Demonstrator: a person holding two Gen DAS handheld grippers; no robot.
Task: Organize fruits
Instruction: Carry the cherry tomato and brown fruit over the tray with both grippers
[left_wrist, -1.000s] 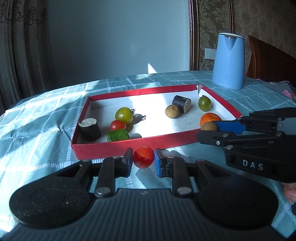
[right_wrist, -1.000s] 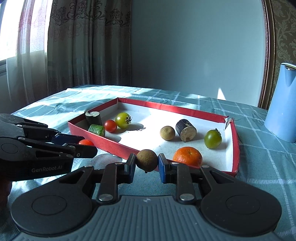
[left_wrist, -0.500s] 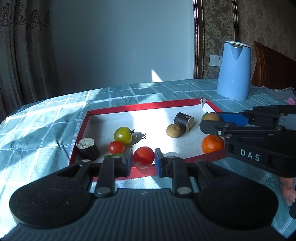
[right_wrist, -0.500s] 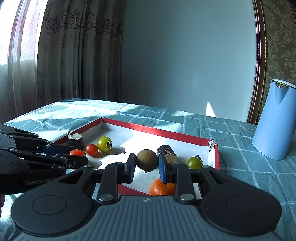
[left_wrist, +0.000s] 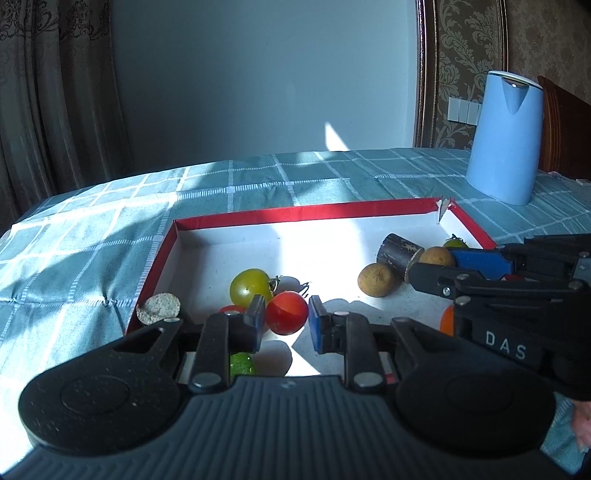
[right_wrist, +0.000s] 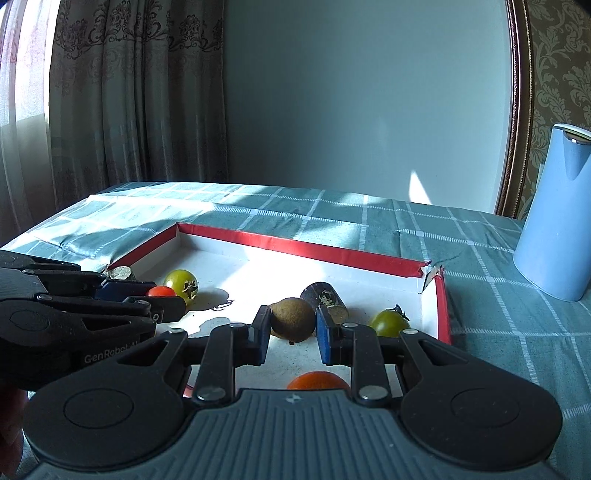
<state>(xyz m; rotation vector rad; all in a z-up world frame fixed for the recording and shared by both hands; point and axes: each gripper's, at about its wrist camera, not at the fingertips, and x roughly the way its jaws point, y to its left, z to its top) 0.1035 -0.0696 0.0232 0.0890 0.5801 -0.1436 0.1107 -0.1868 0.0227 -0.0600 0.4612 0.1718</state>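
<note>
The left gripper (left_wrist: 287, 319) squeezes a red tomato (left_wrist: 287, 312); the right gripper (right_wrist: 291, 325) squeezes a brown fruit (right_wrist: 293, 319) over the red tray (right_wrist: 295, 248).

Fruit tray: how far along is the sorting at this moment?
Done: several fruits already lie in the red tray: a green tomato, a brown round fruit, an orange. In hand: the left gripper holds a red tomato and the right gripper a brown fruit, both over the tray. Left: releasing both; no fruit shows on the tablecloth.
</note>
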